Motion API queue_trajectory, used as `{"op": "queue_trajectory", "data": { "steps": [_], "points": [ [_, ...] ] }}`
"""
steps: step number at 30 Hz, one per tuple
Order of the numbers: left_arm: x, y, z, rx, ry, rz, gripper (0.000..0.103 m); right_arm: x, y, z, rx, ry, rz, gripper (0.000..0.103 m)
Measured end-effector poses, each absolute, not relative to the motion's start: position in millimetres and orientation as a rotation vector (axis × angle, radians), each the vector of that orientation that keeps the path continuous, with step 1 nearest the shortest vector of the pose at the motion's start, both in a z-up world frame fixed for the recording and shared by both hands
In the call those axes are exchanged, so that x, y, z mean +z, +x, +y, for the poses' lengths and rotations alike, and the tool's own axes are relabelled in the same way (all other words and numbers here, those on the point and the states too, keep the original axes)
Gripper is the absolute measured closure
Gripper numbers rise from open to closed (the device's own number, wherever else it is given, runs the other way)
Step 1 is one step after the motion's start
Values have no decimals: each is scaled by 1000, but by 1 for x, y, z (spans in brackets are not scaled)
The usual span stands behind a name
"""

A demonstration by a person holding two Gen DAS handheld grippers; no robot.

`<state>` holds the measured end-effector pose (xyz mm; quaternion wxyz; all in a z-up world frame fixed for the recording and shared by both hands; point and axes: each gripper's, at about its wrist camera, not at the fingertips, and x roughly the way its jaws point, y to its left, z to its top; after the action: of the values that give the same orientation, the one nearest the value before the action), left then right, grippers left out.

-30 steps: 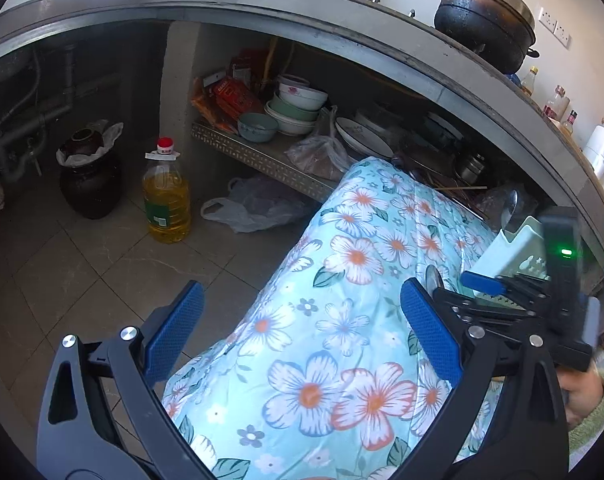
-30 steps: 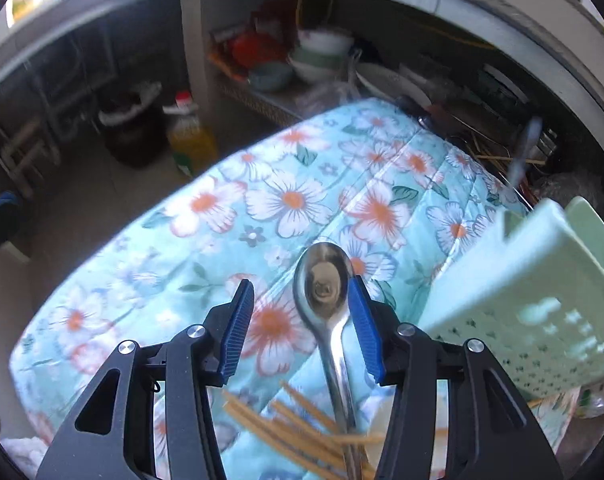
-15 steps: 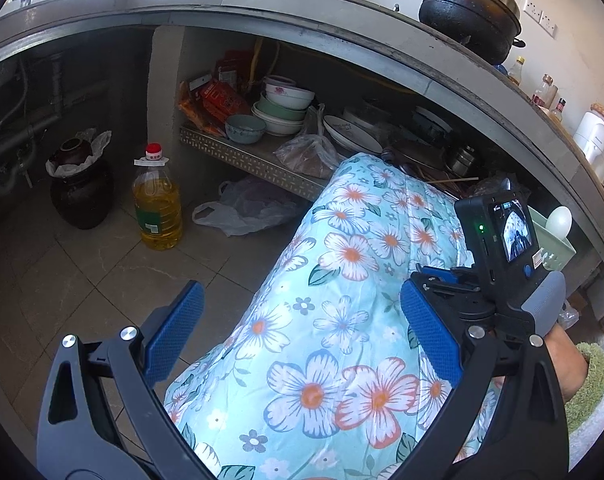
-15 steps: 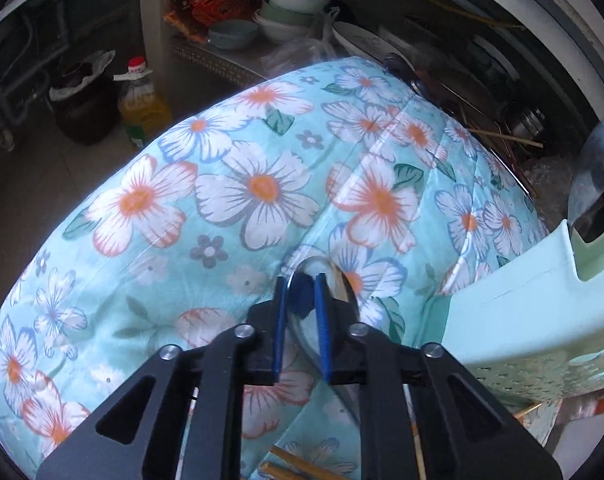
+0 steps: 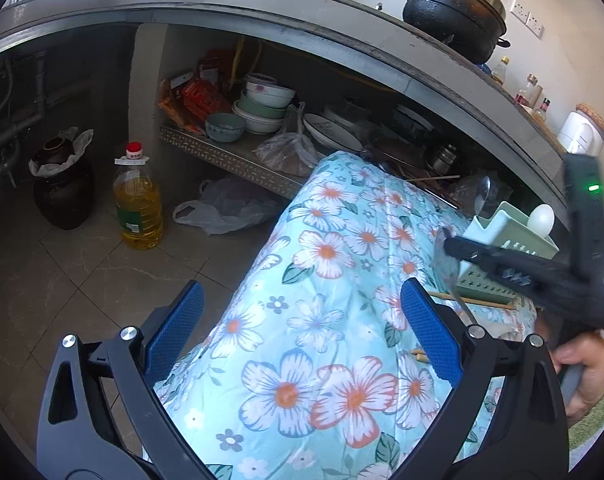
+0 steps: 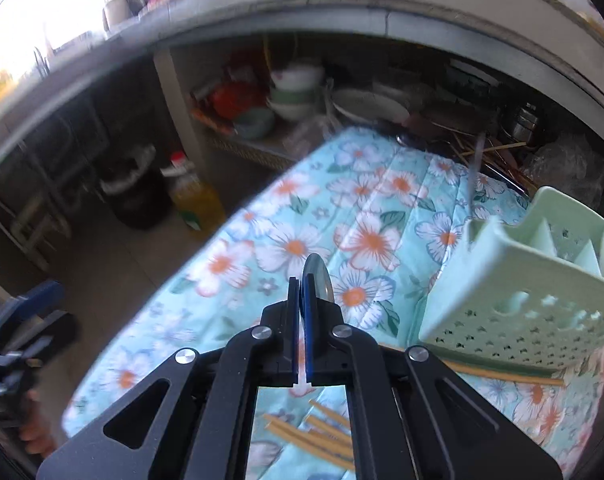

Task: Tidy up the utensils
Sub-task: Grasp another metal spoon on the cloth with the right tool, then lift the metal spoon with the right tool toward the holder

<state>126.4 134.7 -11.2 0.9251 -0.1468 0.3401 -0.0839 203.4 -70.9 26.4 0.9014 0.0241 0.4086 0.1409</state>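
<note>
— Between my right jaws, what is held?

— A metal spoon [image 6: 318,278]. My right gripper [image 6: 300,312] has its blue pads pressed together on the spoon's neck, and the bowl stands on edge just past the tips. From my left side the same spoon [image 5: 445,258] shows at the tip of that right gripper [image 5: 453,245], its handle running down behind it, clear of the floral cloth [image 5: 321,320].

— And the left jaws?

— Wide apart, nothing between them. My left gripper [image 5: 302,334] hangs over the flowered cloth, pads well separated.

— Where do the utensils go?

— A pale green perforated caddy [image 6: 517,304] stands just to the right of my right jaws, on the same cloth. One metal spoon [image 5: 483,198] already stands upright in its far corner, and a white rounded thing [image 5: 541,219] pokes up from its near end; I cannot tell what it is.

— Anything loose?

— Wooden chopsticks [image 6: 317,436] lie scattered on the cloth below my right jaws, and one long chopstick [image 6: 501,376] runs under the caddy's front edge.

— Beyond the jaws?

— A shelf [image 5: 230,156] under the worktop [image 5: 341,36] with stacked bowls [image 5: 266,106], and an oil bottle [image 5: 138,200] on the floor.
</note>
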Motion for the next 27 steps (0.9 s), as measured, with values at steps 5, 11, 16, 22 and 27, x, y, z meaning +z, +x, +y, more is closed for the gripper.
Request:
{"op": "queue_trajectory", "data": {
  "steps": [5,11,16,22,27],
  "points": [
    [-7,126,123,-230,-305,688,8,63,176,-117,385,286,745,101],
    [-6,130,101,-309,-291,707,8,79,151,-184,493,605,654,101],
    [-4,129,77,-398,-274,721,8,81,118,-222,448,655,602,101],
    [-3,130,39,-497,-194,738,8,60,71,-248,303,652,599,101],
    [-4,137,2,-567,-125,769,8,34,43,-264,228,692,597,101]
  ]
}}
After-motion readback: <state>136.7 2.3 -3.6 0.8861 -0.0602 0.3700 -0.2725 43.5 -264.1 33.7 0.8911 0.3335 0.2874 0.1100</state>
